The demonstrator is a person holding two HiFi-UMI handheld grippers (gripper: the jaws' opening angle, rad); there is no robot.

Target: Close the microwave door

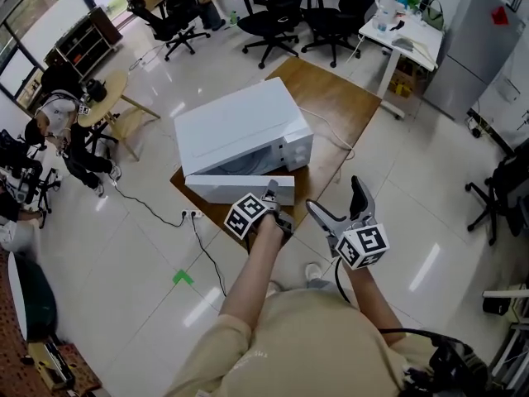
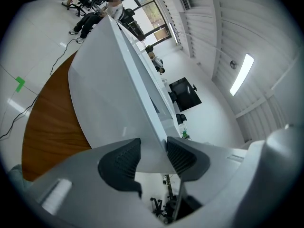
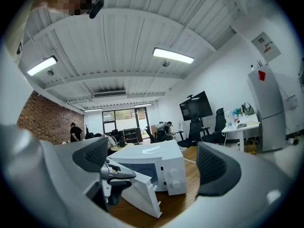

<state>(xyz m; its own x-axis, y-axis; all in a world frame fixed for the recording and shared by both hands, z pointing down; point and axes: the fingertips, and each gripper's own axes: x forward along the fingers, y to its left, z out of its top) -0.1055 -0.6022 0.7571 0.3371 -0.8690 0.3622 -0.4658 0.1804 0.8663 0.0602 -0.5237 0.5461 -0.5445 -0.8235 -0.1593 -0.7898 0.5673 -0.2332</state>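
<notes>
A white microwave (image 1: 240, 126) stands on a brown wooden table (image 1: 331, 106) with its door (image 1: 240, 187) swung open towards me. My left gripper (image 1: 271, 195) is at the door's free end. In the left gripper view the door (image 2: 114, 89) runs edge-on between the ribbed pads, and the left gripper (image 2: 153, 158) is shut on it. My right gripper (image 1: 335, 197) hovers to the right of the door, open and holding nothing. The right gripper view shows the microwave (image 3: 156, 163) and its open door (image 3: 140, 194) beyond the wide-apart jaws of the right gripper (image 3: 152, 165), with the left gripper (image 3: 111, 175) on the door.
Black office chairs (image 1: 277, 15) stand behind the table. A white desk (image 1: 405, 40) and a grey fridge (image 1: 471, 48) are at the back right. A cable (image 1: 157, 209) and green tape (image 1: 183, 277) lie on the tiled floor at the left. People sit at the far left (image 1: 70, 135).
</notes>
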